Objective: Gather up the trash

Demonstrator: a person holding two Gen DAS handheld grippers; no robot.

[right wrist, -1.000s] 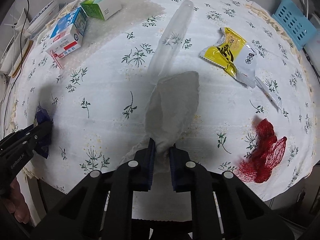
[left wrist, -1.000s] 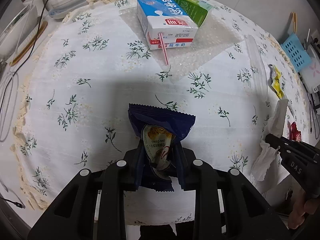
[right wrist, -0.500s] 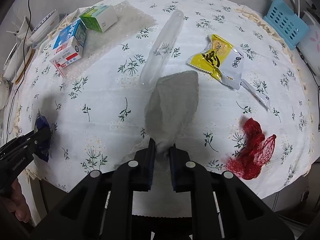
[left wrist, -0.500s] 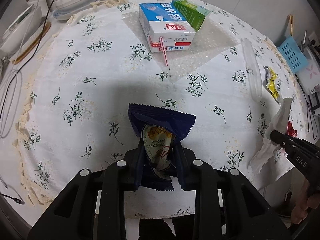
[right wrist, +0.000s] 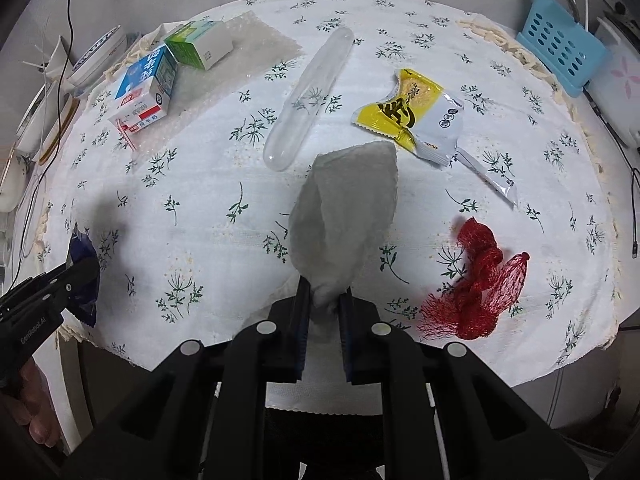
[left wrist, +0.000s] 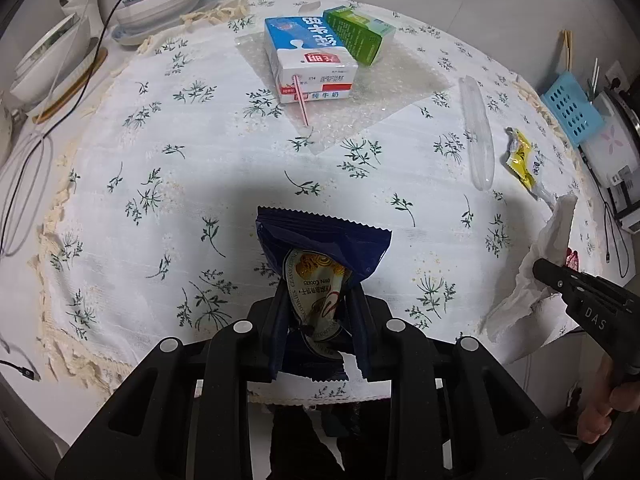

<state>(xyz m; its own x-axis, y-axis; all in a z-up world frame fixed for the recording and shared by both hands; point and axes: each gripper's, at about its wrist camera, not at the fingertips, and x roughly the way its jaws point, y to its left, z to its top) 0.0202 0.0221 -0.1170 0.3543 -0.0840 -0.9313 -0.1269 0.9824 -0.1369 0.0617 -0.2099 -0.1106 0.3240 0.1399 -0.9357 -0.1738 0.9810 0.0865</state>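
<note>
While left tongs (left wrist: 320,312) pinch blue wrapper (left wrist: 320,248) — right tongs (right wrist: 325,304) clamp tissue (right wrist: 344,216).

A: State the positions on the tablecloth (right wrist: 200,216) as seen from the right wrist view.

B: The milk carton (right wrist: 144,90) lies at far left on the bubble wrap sheet (right wrist: 264,44), its straw (right wrist: 125,133) projecting toward the near edge. The second carton (right wrist: 200,46) sits just behind it, touching. The clear tube (right wrist: 308,96) lies near the centre, right of both cartons. The snack wrapper (right wrist: 416,116) lies right of the tube; the mesh net (right wrist: 476,288) lies nearer, by the near right edge.

A: And beyond the cloth?

B: The perforated basket (right wrist: 560,44) stands at far right. Stacked bowls (left wrist: 160,0) sit at far left, behind the cartons.
</note>
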